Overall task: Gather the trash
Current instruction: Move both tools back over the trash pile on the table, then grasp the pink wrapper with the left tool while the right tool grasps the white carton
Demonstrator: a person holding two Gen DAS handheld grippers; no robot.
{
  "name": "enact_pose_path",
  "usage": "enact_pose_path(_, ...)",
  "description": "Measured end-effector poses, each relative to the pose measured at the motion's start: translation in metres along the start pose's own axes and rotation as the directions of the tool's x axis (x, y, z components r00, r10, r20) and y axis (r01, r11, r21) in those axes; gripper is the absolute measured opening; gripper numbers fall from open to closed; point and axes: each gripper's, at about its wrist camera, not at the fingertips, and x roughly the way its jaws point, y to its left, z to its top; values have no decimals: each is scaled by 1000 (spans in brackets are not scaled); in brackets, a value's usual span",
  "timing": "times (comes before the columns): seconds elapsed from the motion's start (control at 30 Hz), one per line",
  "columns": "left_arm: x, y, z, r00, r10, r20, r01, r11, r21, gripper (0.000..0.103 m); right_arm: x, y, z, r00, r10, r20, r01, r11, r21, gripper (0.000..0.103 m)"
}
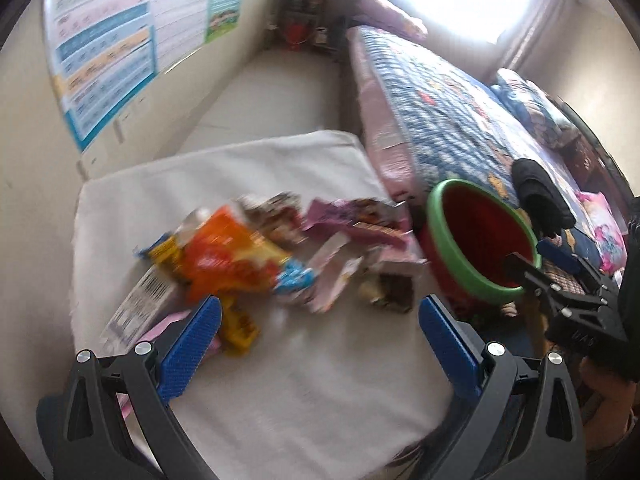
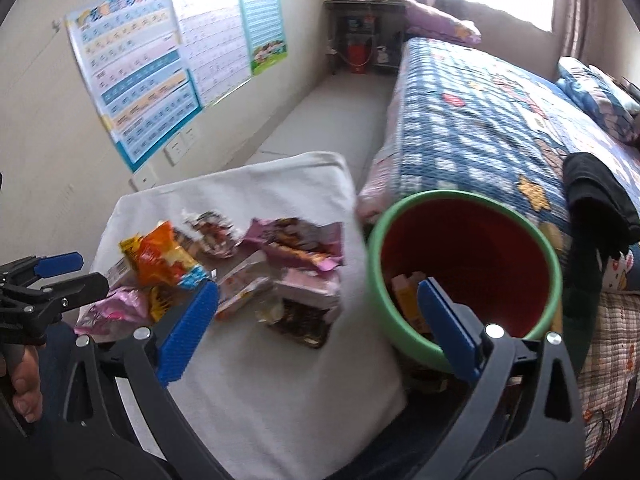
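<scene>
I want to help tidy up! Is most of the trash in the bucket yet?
Not yet. Done: one small yellowish piece already lies in the red bucket. In hand: nothing; the left gripper and right gripper are both open and empty. Left: the pile of wrappers on the white cushion, including the orange bag.

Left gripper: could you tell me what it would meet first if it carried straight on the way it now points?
Probably the wrapper pile on the white cushion; the left gripper stands open, depth uncertain.
</scene>
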Motion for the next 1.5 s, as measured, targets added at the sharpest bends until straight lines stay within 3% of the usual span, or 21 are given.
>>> enact_pose_path(0.37,-8,67,-43,995,87,-53,-91,993,-73,95,31,56,-22,996,47,-82,-53,996,-70,98)
enact_pose_path(0.6,-8,99,-61,987,127,-102,-137,985,-103,95,53,72,-35,987,69,-144,-79,995,-64,98)
enact_pose_path(1.03,17,133,-71,975,106,-194,-142,973,-181,94,86,77,-46,970,108,-220,-112,994,-9,95)
enact_pose_path(1.17,26,133,-68,972,105,-208,-142,975,-172,86,100,82,-44,961,123,-246,-126,992,5,85)
enact_pose_path(1.5,50,123,-53,956,148,-253,-170,983,-69,69,149,88,-42,928,155,-338,-134,987,85,74)
